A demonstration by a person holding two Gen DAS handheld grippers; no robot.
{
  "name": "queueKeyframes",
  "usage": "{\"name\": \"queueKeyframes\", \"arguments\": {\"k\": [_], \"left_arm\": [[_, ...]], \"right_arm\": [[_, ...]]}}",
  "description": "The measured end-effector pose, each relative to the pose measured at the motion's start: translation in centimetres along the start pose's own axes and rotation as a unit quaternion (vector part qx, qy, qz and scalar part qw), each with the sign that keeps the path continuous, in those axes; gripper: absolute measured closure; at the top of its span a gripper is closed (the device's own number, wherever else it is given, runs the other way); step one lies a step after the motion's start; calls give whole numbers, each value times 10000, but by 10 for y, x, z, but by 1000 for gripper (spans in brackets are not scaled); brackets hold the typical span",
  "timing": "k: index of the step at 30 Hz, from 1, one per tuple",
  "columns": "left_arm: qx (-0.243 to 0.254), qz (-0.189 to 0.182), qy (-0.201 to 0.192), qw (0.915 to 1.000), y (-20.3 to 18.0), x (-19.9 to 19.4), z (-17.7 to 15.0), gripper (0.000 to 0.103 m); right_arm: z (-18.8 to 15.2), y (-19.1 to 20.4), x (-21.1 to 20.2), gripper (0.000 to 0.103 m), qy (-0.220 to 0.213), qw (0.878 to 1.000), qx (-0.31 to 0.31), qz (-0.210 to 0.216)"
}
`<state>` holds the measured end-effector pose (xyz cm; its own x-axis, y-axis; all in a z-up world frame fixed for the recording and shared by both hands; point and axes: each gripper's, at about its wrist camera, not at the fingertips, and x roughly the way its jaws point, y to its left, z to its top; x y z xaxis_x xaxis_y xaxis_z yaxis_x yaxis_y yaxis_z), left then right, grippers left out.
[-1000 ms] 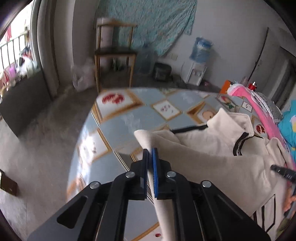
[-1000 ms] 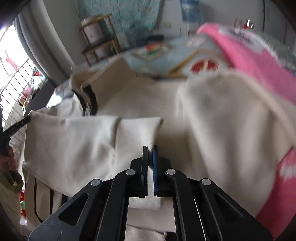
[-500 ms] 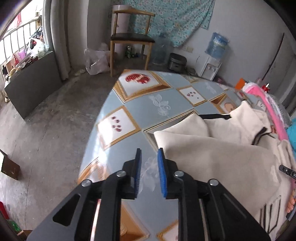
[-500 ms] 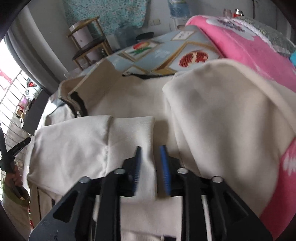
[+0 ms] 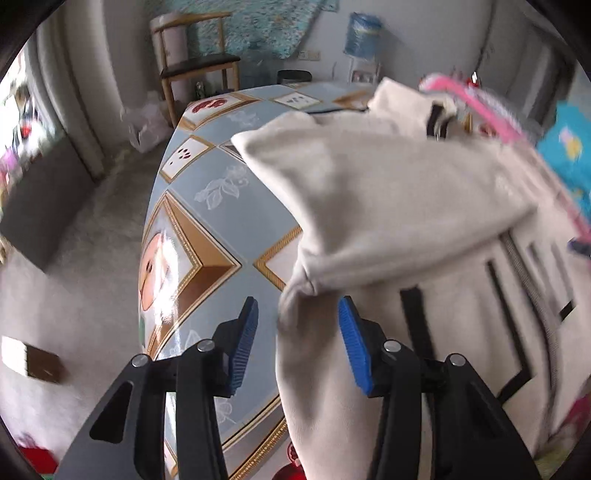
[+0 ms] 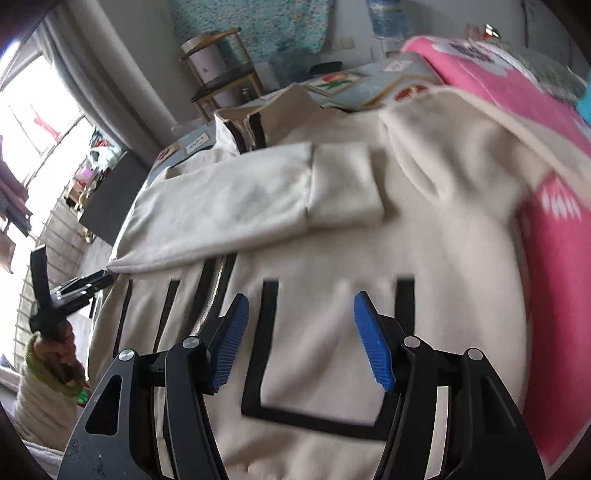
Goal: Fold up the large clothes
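A cream zip jacket point(image 6: 332, 266) with black stripes lies on the blue patterned table point(image 5: 207, 221). One sleeve point(image 6: 258, 199) is folded across its chest, cuff point(image 6: 343, 188) toward the right. My right gripper point(image 6: 299, 339) is open and empty above the jacket's lower front. My left gripper point(image 5: 297, 347) is open at the jacket's left side edge point(image 5: 314, 369), with cloth lying between the blue pads; it also shows at the left of the right wrist view point(image 6: 66, 291). The folded sleeve point(image 5: 388, 192) shows ahead of the left gripper.
A pink blanket point(image 6: 517, 110) lies along the jacket's right side. A wooden chair point(image 5: 199, 70) and a water dispenser point(image 5: 364, 33) stand beyond the table's far end. The table edge point(image 5: 151, 229) drops to the floor on the left.
Both grippers let go of the sleeve, opened wide and drew back. The sleeve now lies folded across the jacket. The left gripper moved to the jacket's side edge.
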<state>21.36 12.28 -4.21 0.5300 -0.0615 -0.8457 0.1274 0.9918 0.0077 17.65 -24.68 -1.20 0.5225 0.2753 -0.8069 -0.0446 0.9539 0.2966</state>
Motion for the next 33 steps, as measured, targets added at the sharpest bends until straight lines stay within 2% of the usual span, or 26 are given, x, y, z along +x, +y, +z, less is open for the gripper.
{"name": "queueKeyframes", "arguments": {"k": [2, 3, 5, 7, 9, 12, 16, 19, 23, 25, 29, 33], "left_arm": [[240, 378, -17, 9990, -8, 4, -2, 74], [427, 587, -107, 9973, -13, 4, -3, 95], [594, 939, -199, 9936, -16, 0, -4, 96], [711, 1103, -360, 9907, -16, -6, -6, 96], [656, 1064, -236, 9919, -9, 2, -8, 95], [441, 878, -245, 9949, 1, 4, -9, 92], [252, 840, -263, 9958, 8, -7, -10, 74], [226, 842, -311, 9957, 11, -21, -15, 68], [368, 1453, -234, 9884, 12, -33, -26, 68], [280, 1557, -157, 9873, 16, -35, -28, 68], [56, 1257, -260, 9917, 8, -48, -15, 64], [-212, 784, -266, 9963, -19, -41, 16, 38]], "right_arm": [[-9, -5, -2, 45, -1, 9999, 94, -109], [-10, -6, -1, 45, 5, 9998, 106, -164], [-15, -9, -3, 45, 17, 9995, 146, -270], [-20, -13, -6, 45, -18, 9995, 177, -269], [-22, -17, -6, 45, -20, 9993, 216, -300], [-23, -25, -8, 45, 3, 9990, 268, -366], [-23, -26, -15, 45, -88, 9991, 162, -373], [-22, -27, -16, 45, -131, 9991, 95, -396], [-18, -30, -15, 45, -138, 9993, 55, -329], [-15, -31, -13, 42, -144, 9995, 50, -289], [-7, -37, -20, 36, -216, 9992, 14, -349], [6, -66, -48, 28, -520, 9970, 242, -523]]}}
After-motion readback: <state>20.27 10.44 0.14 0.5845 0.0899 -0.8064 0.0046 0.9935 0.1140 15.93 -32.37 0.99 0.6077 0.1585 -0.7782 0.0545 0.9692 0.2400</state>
